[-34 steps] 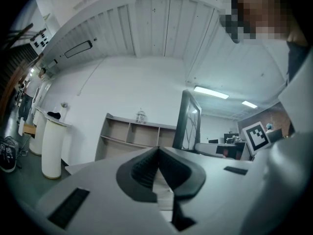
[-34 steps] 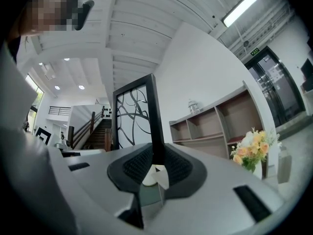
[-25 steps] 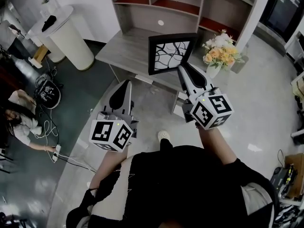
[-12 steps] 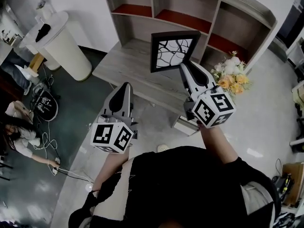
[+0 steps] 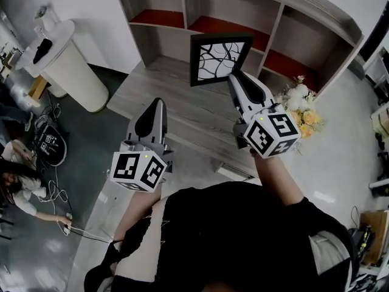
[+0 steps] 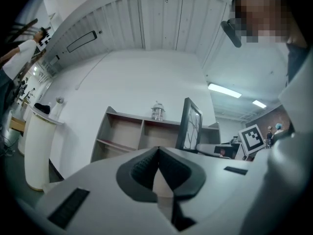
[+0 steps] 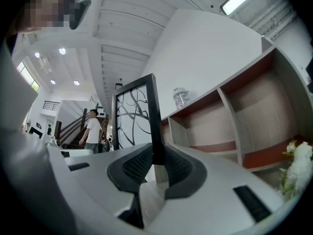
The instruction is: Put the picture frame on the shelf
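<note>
The picture frame [image 5: 217, 57] is black, with a white picture of dark branches, and it hangs upright in the air over the grey desk [image 5: 182, 111]. My right gripper [image 5: 237, 78] is shut on its lower right edge. In the right gripper view the frame's edge [image 7: 152, 116] stands pinched between the pads of that gripper [image 7: 157, 156]. The shelf [image 5: 243, 23], with red-floored compartments, rises just behind the desk. My left gripper [image 5: 156, 104] hovers left of the frame, shut and holding nothing; its tips [image 6: 157, 152] meet. The frame [image 6: 191, 124] shows to its right.
A bunch of white and yellow flowers [image 5: 302, 109] stands at the desk's right end, beside my right gripper. A glass jar [image 6: 157, 111] sits on top of the shelf. A white round stand [image 5: 64, 62] is at the left, with cables and a person [image 5: 15, 187] on the floor.
Both grippers have moved forward toward the shelf, the right one carrying the frame along. The desk and shelf now lie closer, and the flowers have slid to the right gripper's side.
</note>
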The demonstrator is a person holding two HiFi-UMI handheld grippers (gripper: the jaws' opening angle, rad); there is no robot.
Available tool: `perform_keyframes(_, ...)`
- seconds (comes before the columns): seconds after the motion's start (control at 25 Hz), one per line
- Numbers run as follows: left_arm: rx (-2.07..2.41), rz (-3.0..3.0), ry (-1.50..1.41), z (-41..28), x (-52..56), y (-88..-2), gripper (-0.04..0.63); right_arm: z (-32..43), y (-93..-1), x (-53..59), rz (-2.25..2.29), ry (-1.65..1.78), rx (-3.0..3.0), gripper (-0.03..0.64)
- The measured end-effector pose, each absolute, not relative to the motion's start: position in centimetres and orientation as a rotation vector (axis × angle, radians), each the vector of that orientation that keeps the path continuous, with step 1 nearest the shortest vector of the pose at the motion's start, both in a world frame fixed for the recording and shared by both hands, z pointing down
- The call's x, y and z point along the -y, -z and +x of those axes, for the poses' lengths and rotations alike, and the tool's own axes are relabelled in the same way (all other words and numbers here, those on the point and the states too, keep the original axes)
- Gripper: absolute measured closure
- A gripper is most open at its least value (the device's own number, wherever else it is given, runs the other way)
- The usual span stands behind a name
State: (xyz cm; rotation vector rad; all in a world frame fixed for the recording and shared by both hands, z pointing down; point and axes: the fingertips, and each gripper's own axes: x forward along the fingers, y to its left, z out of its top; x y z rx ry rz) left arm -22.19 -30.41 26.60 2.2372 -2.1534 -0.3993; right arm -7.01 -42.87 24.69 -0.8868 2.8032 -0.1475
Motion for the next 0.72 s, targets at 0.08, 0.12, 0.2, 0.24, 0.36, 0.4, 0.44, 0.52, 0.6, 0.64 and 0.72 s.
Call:
perform_keyframes(0.08,2.148,2.259,0.391,-22.4,30.8,-26.6,0.583,-7.0,-25.0,43.2,-0.908,0.153,-2.794,0.540)
perform_keyframes(0.12,2.141,2.274,0.385,-22.5,31.0,-26.6,0.584,-7.0,-25.3,43.3,-0.922,0.155,-2.786,0.540)
perform_keyframes(0.2,2.123,2.299,0.380,-22.8,31.0,-26.7,0.583,-6.8,-25.8,43.3,-0.954,0.163,-2.772,0.540)
perform_keyframes(0.24,2.115,2.308,0.382,-22.9,31.2,-26.7,0.583,-6.8,-26.0,43.4,-0.969,0.171,-2.767,0.540)
perform_keyframes(0.36,2.079,2.336,0.391,-23.6,32.5,-26.6,0.583,-7.1,-26.5,44.4,-1.017,0.200,-2.754,0.540)
perform_keyframes(0.4,2.057,2.352,0.395,-23.8,33.1,-26.7,0.583,-7.1,-26.6,44.8,-1.041,0.204,-2.748,0.540)
perform_keyframes(0.44,2.035,2.369,0.401,-23.9,33.6,-26.8,0.583,-7.0,-26.8,45.0,-1.066,0.202,-2.740,0.540)
perform_keyframes(0.52,1.992,2.400,0.410,-24.2,34.7,-27.3,0.583,-7.0,-27.2,45.4,-1.113,0.192,-2.723,0.540)
perform_keyframes(0.6,1.946,2.429,0.414,-24.7,35.7,-27.8,0.583,-7.0,-27.6,45.7,-1.159,0.181,-2.703,0.540)
perform_keyframes(0.64,1.918,2.447,0.413,-24.9,36.3,-28.0,0.583,-7.0,-27.8,45.9,-1.185,0.177,-2.689,0.540)
perform_keyframes(0.72,1.854,2.497,0.404,-25.1,37.5,-28.3,0.583,-6.8,-28.1,46.2,-1.240,0.176,-2.652,0.540)
